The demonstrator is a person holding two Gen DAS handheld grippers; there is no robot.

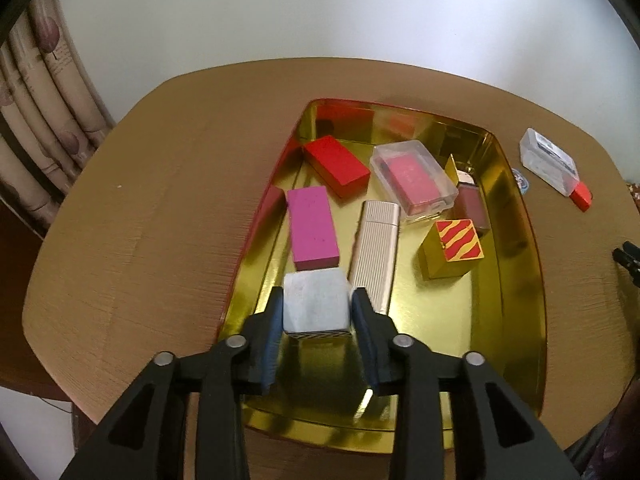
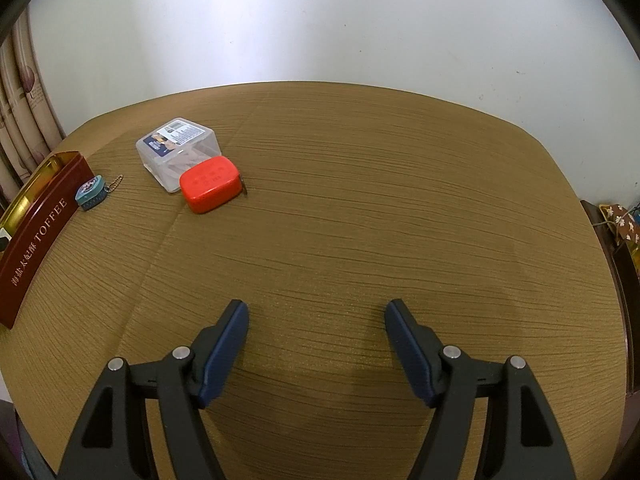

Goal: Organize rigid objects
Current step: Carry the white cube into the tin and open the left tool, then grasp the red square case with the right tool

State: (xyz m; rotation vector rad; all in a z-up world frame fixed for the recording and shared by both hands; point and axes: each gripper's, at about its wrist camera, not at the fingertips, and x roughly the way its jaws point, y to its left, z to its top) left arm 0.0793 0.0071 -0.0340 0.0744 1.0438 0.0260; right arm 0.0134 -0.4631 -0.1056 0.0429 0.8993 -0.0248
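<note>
- Our left gripper (image 1: pixel 318 304) clamps a pale blue cube (image 1: pixel 314 300) over the gold tin (image 1: pixel 520 300), near its 7 o'clock corner.
- At the cube's 12 o'clock we see a pink block (image 1: pixel 312 228); at 1 o'clock, touching it, a ribbed silver case (image 1: pixel 374 248).
- Further in lie a red block (image 1: pixel 336 164), a clear box (image 1: pixel 414 180) and a striped cube (image 1: pixel 452 248).
- Our right gripper (image 2: pixel 316 312) hangs open above the table (image 2: pixel 360 200).
- At its 11 o'clock, a red case (image 2: pixel 210 188) touches a clear tub (image 2: pixel 176 152).
</note>
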